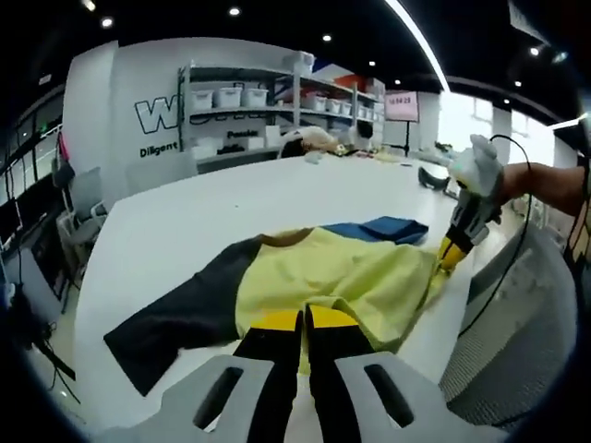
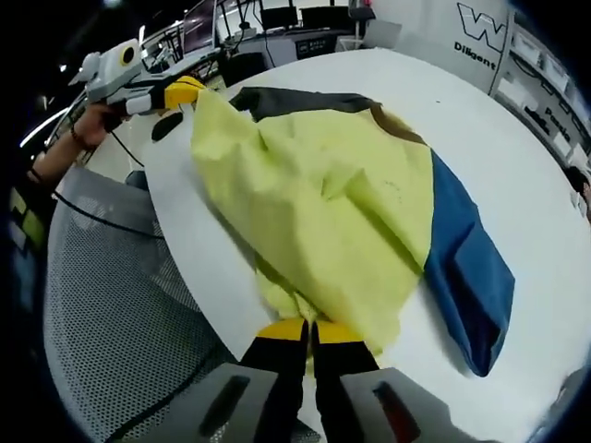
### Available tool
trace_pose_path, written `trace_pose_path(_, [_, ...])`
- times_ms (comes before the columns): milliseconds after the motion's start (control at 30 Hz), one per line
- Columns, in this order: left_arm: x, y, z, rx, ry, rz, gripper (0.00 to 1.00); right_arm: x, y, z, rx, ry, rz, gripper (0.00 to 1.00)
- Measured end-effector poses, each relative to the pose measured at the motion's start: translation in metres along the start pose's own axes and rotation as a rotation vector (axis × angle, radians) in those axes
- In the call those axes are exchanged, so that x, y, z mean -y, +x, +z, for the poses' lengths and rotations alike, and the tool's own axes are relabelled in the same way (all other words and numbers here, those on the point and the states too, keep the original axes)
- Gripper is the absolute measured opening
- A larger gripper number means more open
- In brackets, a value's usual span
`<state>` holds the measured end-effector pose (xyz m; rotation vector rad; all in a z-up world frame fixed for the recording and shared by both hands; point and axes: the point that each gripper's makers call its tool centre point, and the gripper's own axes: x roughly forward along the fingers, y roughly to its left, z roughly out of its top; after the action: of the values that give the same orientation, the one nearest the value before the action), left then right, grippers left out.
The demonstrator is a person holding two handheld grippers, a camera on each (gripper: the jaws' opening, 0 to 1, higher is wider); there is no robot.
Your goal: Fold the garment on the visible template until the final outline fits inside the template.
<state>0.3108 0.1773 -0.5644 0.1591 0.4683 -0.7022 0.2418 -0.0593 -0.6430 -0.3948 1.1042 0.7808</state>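
A garment [image 1: 314, 281] with a yellow body, one black sleeve [image 1: 180, 318] and one blue sleeve [image 1: 388, 229] is seen spread on a white table [image 1: 203, 208], near the table's edge. In the right gripper view the yellow cloth [image 2: 323, 203] is bunched and lifted along that edge, with the blue sleeve [image 2: 466, 268] lying flat on the tabletop [image 2: 517, 157] and the black sleeve [image 2: 295, 100] at the far end.

The hem of the yellow body is met by the left gripper [image 1: 305, 323] at the bottom of its own view; the jaws are closed together with yellow cloth pinched between the tips. The same gripper [image 2: 180, 92] is seen in the right gripper view at the far corner of the garment, held by a hand [image 2: 92, 125].

The near edge of the cloth is likewise clamped by the right gripper [image 2: 309, 332], its jaws drawn nearly together on the yellow fabric. In the left gripper view it [image 1: 450, 251] is seen gripping the garment's right corner just off the table edge.

A grey mesh surface [image 2: 111, 305] is seen beside the table. Shelving [image 1: 277, 106] with white bins is seen against the far wall.
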Motion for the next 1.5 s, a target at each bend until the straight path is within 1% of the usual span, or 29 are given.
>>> trace_pose_path(67, [-0.001,-0.003,-0.002,-0.004,-0.03,-0.006,0.0,0.0,-0.002,-0.005,-0.014,-0.001,0.014,0.0])
trace_pose_path(100, [0.001,-0.005,-0.004,-0.009,-0.034,-0.02,0.0,0.001,-0.003,-0.008,-0.023,-0.004,0.017,0.0])
trace_pose_path(233, [0.005,-0.007,-0.01,-0.035,-0.017,-0.042,0.0,0.005,-0.007,-0.017,-0.043,-0.005,0.016,0.0])
trace_pose_path(433, [0.018,-0.012,-0.029,-0.113,-0.001,-0.1,0.0,0.008,-0.009,-0.03,-0.071,0.001,0.027,0.0])
trace_pose_path(500, [0.02,-0.014,-0.034,-0.136,-0.03,-0.109,0.0,0.005,-0.01,-0.035,-0.089,-0.003,0.049,0.0])
trace_pose_path(533, [0.024,-0.015,-0.037,-0.155,-0.003,-0.129,0.0,0.003,-0.011,-0.038,-0.102,-0.007,0.061,0.0])
trace_pose_path(600, [0.028,-0.018,-0.045,-0.194,0.031,-0.151,0.0,0.003,-0.011,-0.04,-0.108,-0.009,0.061,0.0])
trace_pose_path(700, [0.032,-0.021,-0.052,-0.227,0.051,-0.174,0.0,0.003,-0.011,-0.044,-0.125,-0.015,0.07,0.0])
trace_pose_path(800, [0.033,-0.024,-0.059,-0.254,0.05,-0.189,0.0,0.001,-0.013,-0.047,-0.14,-0.018,0.077,0.0])
trace_pose_path(900, [0.038,-0.028,-0.069,-0.302,0.076,-0.221,0.0,-0.002,-0.014,-0.051,-0.158,-0.011,0.095,0.0])
trace_pose_path(967, [0.044,-0.032,-0.08,-0.357,0.109,-0.256,0.0,-0.002,-0.013,-0.056,-0.177,-0.017,0.103,0.0])
trace_pose_path(1000, [0.046,-0.033,-0.084,-0.375,0.12,-0.267,0.0,-0.001,-0.011,-0.058,-0.191,-0.026,0.101,0.0])
trace_pose_path(1067, [0.052,-0.035,-0.091,-0.407,0.128,-0.298,0.0,0.005,-0.01,-0.062,-0.213,-0.037,0.07,0.0])
trace_pose_path(1100, [0.056,-0.038,-0.095,-0.434,0.139,-0.316,0.0,0.006,-0.01,-0.065,-0.232,-0.046,0.067,0.0])
trace_pose_path(1133, [0.056,-0.038,-0.096,-0.444,0.149,-0.318,0.0,0.005,-0.01,-0.066,-0.234,-0.053,0.074,0.0])
trace_pose_path(1200, [0.057,-0.041,-0.105,-0.505,0.213,-0.324,0.0,0.004,-0.01,-0.065,-0.228,-0.044,0.087,0.0])
trace_pose_path(1233, [0.058,-0.042,-0.108,-0.525,0.236,-0.332,0.0,0.004,-0.009,-0.066,-0.23,-0.04,0.091,0.0])
trace_pose_path(1267, [0.057,-0.042,-0.112,-0.545,0.265,-0.325,0.0,0.004,-0.009,-0.067,-0.236,-0.043,0.096,0.0])
trace_pose_path(1333, [0.058,-0.043,-0.117,-0.574,0.272,-0.331,0.0,0.003,-0.009,-0.067,-0.242,-0.048,0.1,0.0])
trace_pose_path(1400, [0.058,-0.044,-0.121,-0.594,0.26,-0.342,0.0,0.003,-0.006,-0.067,-0.245,-0.05,0.097,0.0])
trace_pose_path(1500, [0.055,-0.045,-0.124,-0.62,0.255,-0.335,0.0,0.001,-0.003,-0.069,-0.267,-0.065,0.111,0.0])
